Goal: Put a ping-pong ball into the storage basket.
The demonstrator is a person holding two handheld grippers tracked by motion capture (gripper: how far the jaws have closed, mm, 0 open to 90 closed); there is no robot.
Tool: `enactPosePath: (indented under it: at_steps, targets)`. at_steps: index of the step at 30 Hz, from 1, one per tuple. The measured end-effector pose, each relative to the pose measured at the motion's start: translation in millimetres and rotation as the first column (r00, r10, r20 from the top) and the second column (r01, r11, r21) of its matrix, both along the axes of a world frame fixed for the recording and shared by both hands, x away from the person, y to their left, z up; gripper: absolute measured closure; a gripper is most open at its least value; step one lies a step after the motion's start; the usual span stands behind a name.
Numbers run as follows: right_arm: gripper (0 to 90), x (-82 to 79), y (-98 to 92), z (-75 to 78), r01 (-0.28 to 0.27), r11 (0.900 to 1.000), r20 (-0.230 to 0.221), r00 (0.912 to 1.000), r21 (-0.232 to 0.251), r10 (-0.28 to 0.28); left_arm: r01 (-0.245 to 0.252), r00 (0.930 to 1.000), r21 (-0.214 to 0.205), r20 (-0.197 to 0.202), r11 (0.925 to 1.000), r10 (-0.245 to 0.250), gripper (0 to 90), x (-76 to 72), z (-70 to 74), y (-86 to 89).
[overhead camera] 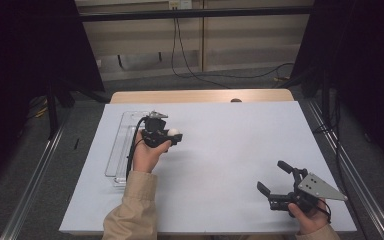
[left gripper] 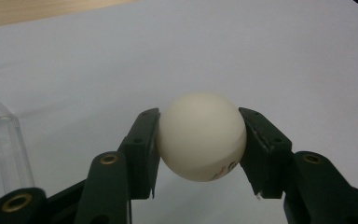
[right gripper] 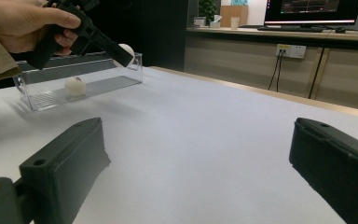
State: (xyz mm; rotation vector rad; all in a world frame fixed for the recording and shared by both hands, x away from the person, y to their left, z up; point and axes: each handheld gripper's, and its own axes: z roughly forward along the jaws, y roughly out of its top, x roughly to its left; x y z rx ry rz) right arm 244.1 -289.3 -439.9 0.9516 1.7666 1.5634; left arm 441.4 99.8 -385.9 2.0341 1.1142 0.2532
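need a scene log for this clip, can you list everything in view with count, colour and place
ball: 1, white, clamped in the left gripper above the sheet
second ball: 1, white, inside the clear tray
tray: 1, clear plastic, left part of the sheet
sheet: 1, white, covering the table
table: 1, light wood, edge showing at the far side
left gripper: 1, black, beside the tray
right gripper: 1, black, jaws wide apart, near right corner

This looks like an office or lab: a long wooden-fronted counter (right gripper: 279, 56) carries lit computer monitors (right gripper: 317, 10), with wall sockets (right gripper: 291, 50), black cables (overhead camera: 190, 65) and grey carpet (overhead camera: 145, 85).
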Motion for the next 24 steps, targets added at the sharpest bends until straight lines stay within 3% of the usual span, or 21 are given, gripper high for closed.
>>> enactPosePath:
  at_steps: [24]
  targets:
    - [2.9, 0.3, 0.2, -0.2, -0.001, 1.0, 0.001, 1.0, -0.001, 0.001, -0.023, 0.9997, 0.0, 0.008, 0.9997, 0.023, 51.0, 1.0, 4.2, 13.6]
